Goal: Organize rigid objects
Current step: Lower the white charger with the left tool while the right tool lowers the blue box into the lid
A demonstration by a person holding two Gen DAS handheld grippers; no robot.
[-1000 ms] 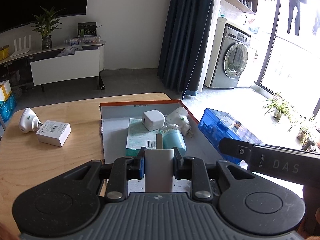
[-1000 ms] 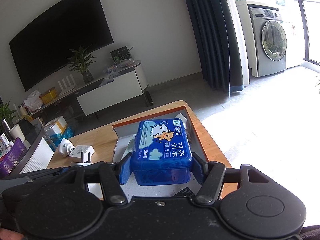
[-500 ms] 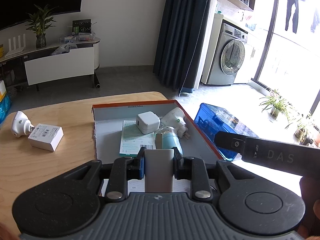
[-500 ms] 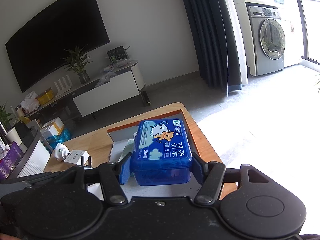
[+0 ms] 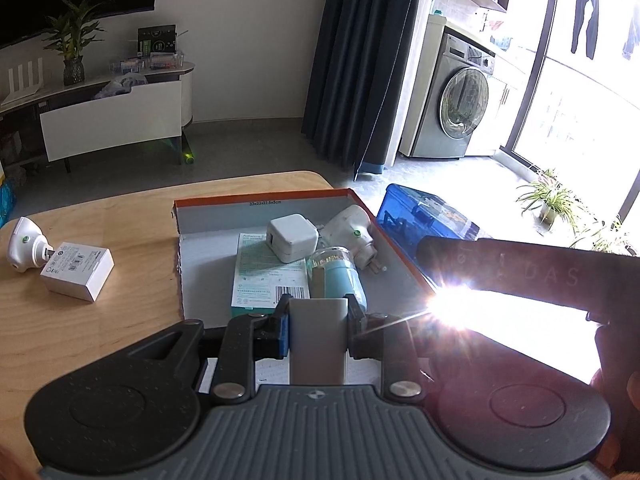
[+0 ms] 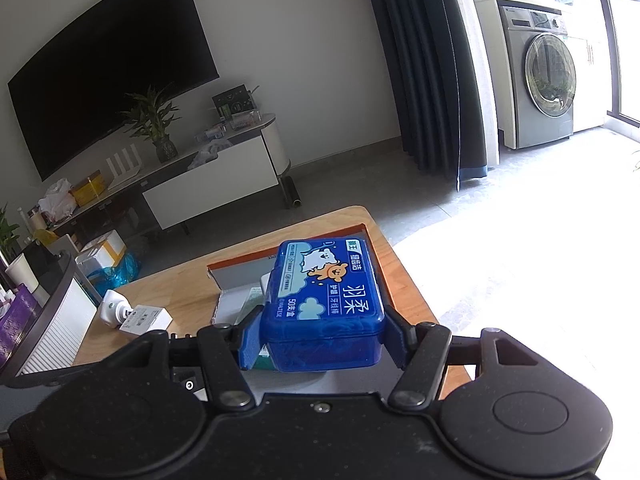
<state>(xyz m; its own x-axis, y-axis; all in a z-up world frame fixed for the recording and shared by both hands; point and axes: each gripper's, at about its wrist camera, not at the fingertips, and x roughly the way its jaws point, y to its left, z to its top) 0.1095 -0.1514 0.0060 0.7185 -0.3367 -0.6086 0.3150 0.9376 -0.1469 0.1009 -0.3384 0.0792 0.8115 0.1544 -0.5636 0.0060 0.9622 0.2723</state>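
The left gripper (image 5: 318,322) is squeezed tight on a flat grey-white rectangular block (image 5: 317,340). It holds the block over the near end of an open cardboard tray with an orange rim (image 5: 256,199), which sits on a light wooden table (image 5: 80,320).

Inside the tray lie a white square charger (image 5: 292,237), a white plug-in gadget with a green dot (image 5: 352,232), a pale blue jar with a clear lid (image 5: 338,276) and a flat teal and white packet (image 5: 266,276). The charger rests on the packet.

The right gripper (image 6: 320,340) is about half open and presses on both sides of a blue plastic box with a cartoon bear label (image 6: 324,300). It holds the box up over the tray.

On the table, left of the tray, a small white box (image 5: 78,270) touches a white cone-shaped gadget (image 5: 24,244).
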